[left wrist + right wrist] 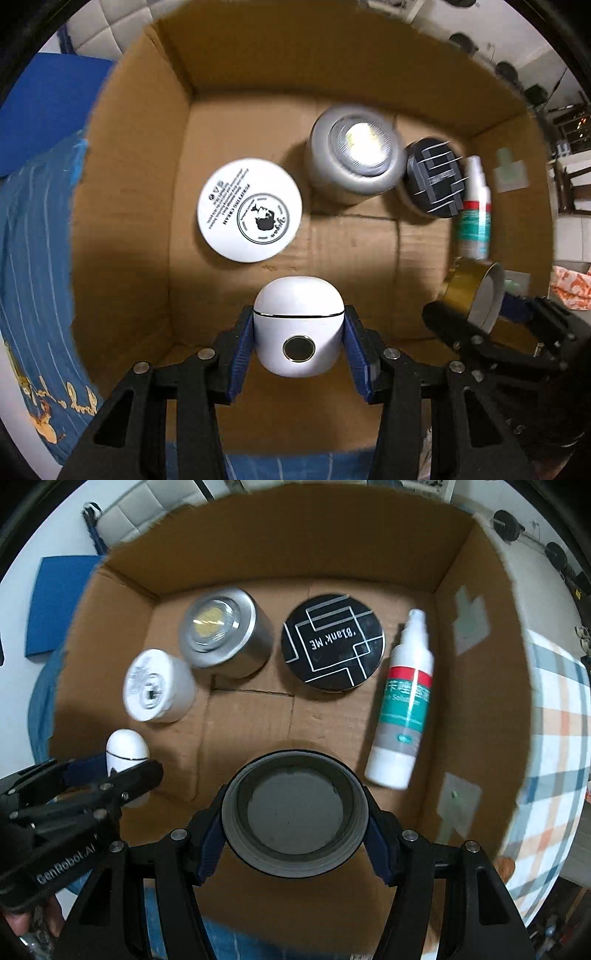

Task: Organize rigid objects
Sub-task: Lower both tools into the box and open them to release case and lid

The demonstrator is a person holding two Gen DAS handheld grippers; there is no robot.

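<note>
Carried over the open cardboard box (122, 206): a small white egg-shaped case (298, 328), pinched at its sides between the blue pads of the left gripper (298, 347), near the box's left wall; in the right wrist view, a round gold-sided jar (295, 812) with a grey recessed underside, clamped across its width by the right gripper (295, 834), over the nearer middle of the box floor. Judged as the placing step, both hands pointing nearly straight down into the box, neither load yet set on the cardboard. Next called for: lowering each piece onto bare floor, the case into the gap in front of the white cream jar (249, 210), the gold jar clear of the white spray bottle (404, 698) lying along the right side, then letting go. Already resting inside: a silver tin (221, 631) and a black "Blank ME" compact (332, 642) in the far row. Hard to make out: much motion blur, fine print on the cream jar and bottle barely legible; height of either load above the floor not readable; box's near wall cut off behind the gripper frames; surface under the box hidden apart from blue fabric and a checked cloth (554, 746).
</note>
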